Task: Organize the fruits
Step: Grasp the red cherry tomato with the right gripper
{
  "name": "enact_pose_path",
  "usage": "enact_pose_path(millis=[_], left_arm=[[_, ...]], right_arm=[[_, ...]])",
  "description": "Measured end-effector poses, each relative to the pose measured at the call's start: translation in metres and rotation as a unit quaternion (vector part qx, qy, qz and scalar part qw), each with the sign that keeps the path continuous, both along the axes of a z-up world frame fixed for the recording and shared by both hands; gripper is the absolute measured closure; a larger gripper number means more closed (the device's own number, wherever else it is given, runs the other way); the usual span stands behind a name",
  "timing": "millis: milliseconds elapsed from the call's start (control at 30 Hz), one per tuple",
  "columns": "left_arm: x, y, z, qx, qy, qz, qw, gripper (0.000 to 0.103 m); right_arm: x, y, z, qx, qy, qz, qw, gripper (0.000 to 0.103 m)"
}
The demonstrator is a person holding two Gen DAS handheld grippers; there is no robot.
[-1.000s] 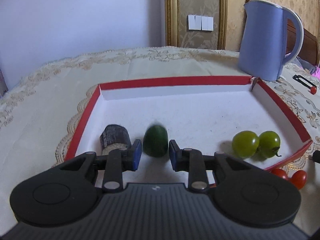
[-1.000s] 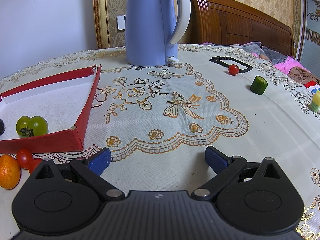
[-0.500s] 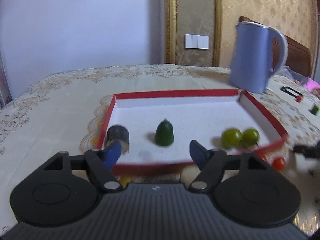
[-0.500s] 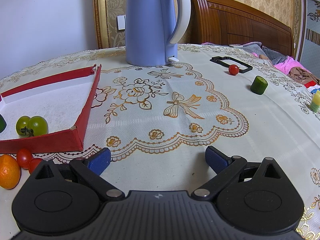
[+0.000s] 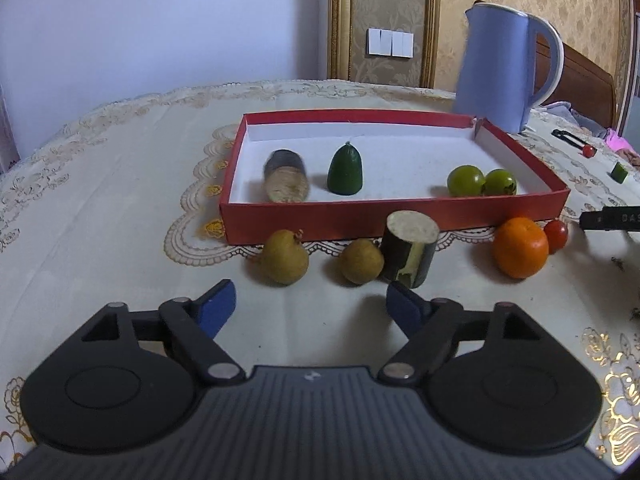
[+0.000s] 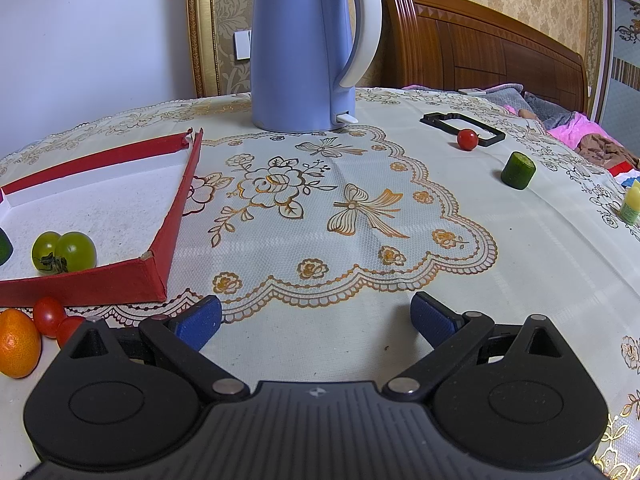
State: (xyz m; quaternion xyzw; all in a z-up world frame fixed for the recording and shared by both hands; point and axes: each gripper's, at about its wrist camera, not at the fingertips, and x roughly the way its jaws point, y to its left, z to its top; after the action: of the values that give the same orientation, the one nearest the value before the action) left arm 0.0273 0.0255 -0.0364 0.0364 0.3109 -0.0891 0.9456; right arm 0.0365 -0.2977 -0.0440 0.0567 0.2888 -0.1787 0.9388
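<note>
Broadly, a table under a cream lace tablecloth (image 6: 360, 216) with gold embroidery; a blue electric kettle (image 6: 304, 48) stands at the far side. Red tray (image 5: 400, 216) with white floor sits near the kettle. Inside it, left to right: a cut cucumber chunk (image 5: 286, 178) lying on its side (blurred), a dark green pointed cucumber end (image 5: 345, 170) standing upright, two green tomatoes (image 5: 480, 181) touching each other.

Outside, just beside the tray's near wall: orange (image 5: 520, 248), with a red cherry tomato (image 5: 556, 233) touching its right side; an upright cucumber section (image 5: 410, 248) with a pale cut top, against a small brownish-yellow fruit (image 5: 361, 261); a second such fruit (image 5: 285, 257) apart to the left.

Left gripper (image 5: 310, 306) hovers before these, blue pads spread wide, nothing between them. Right gripper (image 6: 316, 318) likewise spread and empty, low over bare cloth.

Far right: short cucumber piece (image 6: 518, 170), another cherry tomato (image 6: 467, 139) by a black frame (image 6: 440, 121).
</note>
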Motion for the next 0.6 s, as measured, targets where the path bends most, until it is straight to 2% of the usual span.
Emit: enact_pose_path(millis=[100,167,233,300,400,467,600], left_arm=[[0.003,0.0,-0.003,0.003,0.0,0.007,1.0,0.011],[0.005,0.001,-0.003,0.0,0.004,0.006,1.0,0.01],[0.007,0.003,-0.004,-0.004,0.01,0.001,0.9999,0.005],[0.008,0.0,-0.005,0.005,0.013,-0.001,0.9999,0.0],[0.009,0.001,-0.006,0.0,0.015,0.0,0.9999,0.0],[0.009,0.0,-0.006,0.001,0.015,0.0,0.9999,0.0],[0.009,-0.001,-0.006,0.001,0.015,0.001,0.9999,0.0]], right_arm=[[-0.001,0.0,0.0,0.002,-0.004,0.001,1.0,0.002],[-0.008,0.001,0.003,0.007,-0.025,0.014,1.0,0.002],[-0.02,0.007,0.006,0.009,-0.052,0.039,0.998,0.002],[-0.029,0.021,0.007,0.004,-0.056,0.075,0.996,0.002],[-0.04,0.043,0.009,-0.01,-0.064,0.122,0.99,0.004],[-0.044,0.057,0.011,-0.02,-0.069,0.148,0.986,0.011],[-0.037,0.075,0.015,-0.014,-0.061,0.185,0.981,0.035]])
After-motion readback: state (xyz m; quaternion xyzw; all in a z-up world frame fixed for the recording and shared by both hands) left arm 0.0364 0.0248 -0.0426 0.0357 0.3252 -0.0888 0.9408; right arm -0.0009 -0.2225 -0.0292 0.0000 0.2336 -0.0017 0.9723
